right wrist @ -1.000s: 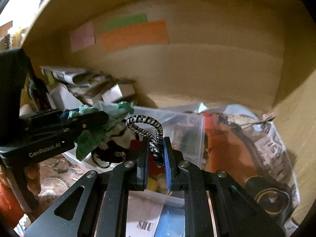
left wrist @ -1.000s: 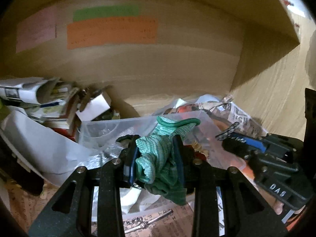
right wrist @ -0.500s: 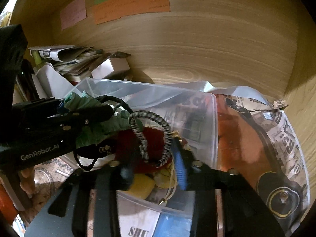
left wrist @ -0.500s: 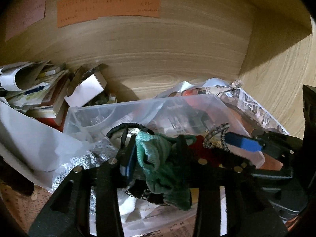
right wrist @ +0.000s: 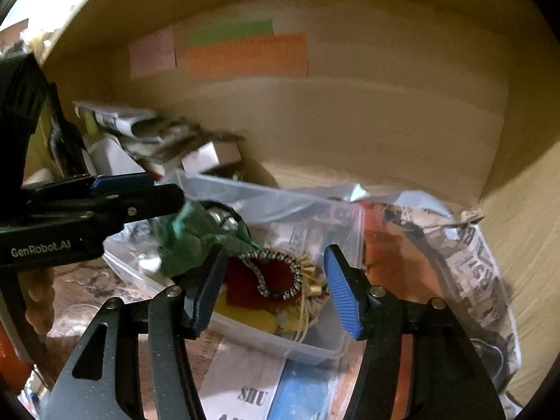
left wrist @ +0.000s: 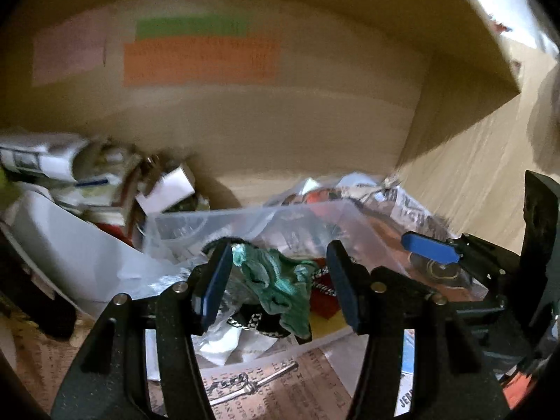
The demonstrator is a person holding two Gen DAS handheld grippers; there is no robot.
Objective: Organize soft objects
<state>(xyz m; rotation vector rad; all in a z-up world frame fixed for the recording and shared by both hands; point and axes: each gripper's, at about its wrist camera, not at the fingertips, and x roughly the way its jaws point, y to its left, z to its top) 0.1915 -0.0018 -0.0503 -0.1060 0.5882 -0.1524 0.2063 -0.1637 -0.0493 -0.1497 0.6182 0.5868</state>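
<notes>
Both sets of jaws spread and holding nothing: left gripper (left wrist: 280,280) over green cloth (left wrist: 276,280), right gripper (right wrist: 273,287) over braided cord (right wrist: 280,273), both items lying in clear bin (right wrist: 315,346), remaining count unclear, clutter at 9 o'clock blurred.

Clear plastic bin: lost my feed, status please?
Both grippers open, left, right. Green fabric scrunchie and black-white braided cord loop lie in the clear plastic bin. Nothing blocking.
</notes>
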